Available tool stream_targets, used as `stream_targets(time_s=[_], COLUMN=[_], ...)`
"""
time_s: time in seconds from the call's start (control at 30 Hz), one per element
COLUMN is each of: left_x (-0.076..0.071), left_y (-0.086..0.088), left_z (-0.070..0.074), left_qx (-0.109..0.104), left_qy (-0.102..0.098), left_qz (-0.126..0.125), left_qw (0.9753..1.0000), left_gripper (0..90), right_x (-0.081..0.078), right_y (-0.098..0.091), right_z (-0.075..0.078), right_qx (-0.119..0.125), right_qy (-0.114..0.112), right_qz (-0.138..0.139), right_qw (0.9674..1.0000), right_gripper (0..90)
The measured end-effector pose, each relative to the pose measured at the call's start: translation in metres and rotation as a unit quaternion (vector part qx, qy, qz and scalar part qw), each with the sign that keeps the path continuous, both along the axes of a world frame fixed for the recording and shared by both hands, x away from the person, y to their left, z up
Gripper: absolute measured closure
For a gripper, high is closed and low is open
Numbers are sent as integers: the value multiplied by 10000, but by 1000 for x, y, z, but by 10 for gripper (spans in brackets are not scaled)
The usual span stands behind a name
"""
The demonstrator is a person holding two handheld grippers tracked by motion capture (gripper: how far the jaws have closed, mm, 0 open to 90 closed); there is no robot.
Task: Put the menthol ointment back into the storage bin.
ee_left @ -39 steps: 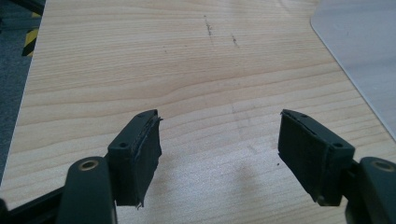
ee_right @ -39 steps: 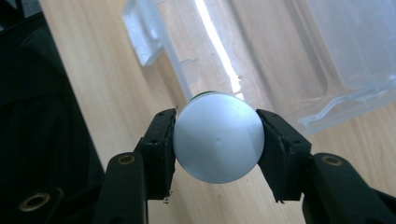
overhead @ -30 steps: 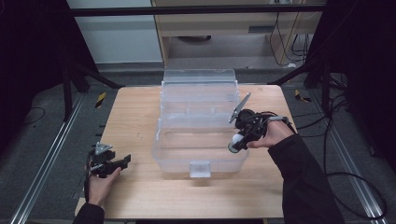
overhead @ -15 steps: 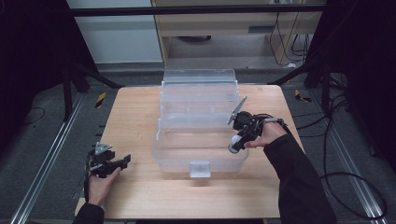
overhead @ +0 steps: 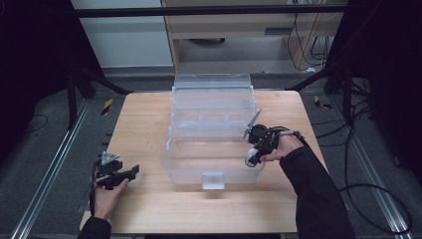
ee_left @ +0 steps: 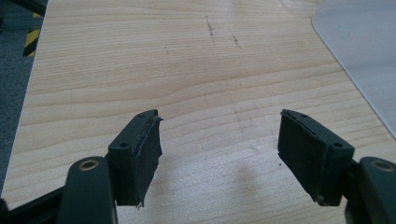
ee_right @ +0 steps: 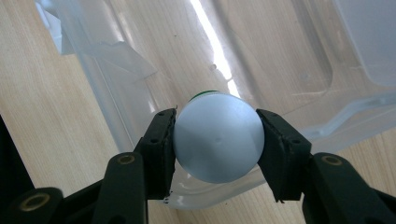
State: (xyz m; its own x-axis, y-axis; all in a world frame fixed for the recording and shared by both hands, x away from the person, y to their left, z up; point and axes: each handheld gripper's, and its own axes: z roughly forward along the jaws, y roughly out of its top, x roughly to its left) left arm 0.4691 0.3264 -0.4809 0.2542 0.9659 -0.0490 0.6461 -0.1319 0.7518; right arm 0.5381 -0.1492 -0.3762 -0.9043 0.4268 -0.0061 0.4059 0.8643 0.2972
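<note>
Since the earlier frames, the right tongs [overhead: 252, 160] have been lowered a little at the near right corner of the clear, rectangular plastic storage box [overhead: 211, 130], while the left tongs [overhead: 130, 172] have been kept in place near the front left edge of the pale wooden worktop [overhead: 144, 119]. From the high view, a small whitish object [overhead: 251, 161] is seen at the tip of the right tongs, just over the box's rim, and its form cannot be told there. In the right gripper view it is shown as a smooth, round, pale blue-white cap with a thin green edge behind it [ee_right: 218, 137], clamped between the black padded jaws of the right tongs [ee_right: 217, 144] above the box's glossy translucent wall [ee_right: 116, 102]. In the left gripper view the left tongs [ee_left: 219, 156] are seen spread wide with nothing between them, over grained wood [ee_left: 187, 70]; one pad's [ee_left: 144, 154] edge is frayed.
</note>
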Motion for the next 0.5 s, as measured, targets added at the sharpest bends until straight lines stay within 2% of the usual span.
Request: stream_targets(time_s=[0.5], left_x=[0], left_y=[0], left_z=[0], left_qx=[3], left_qy=[-5], left_qz=[4], left_qw=[10000], left_gripper=[296], right_x=[0], right_y=[-2], right_z=[-14], right_qx=[-45], right_qy=[65], right_qz=[16], right_qw=[10000], right_gripper=[503])
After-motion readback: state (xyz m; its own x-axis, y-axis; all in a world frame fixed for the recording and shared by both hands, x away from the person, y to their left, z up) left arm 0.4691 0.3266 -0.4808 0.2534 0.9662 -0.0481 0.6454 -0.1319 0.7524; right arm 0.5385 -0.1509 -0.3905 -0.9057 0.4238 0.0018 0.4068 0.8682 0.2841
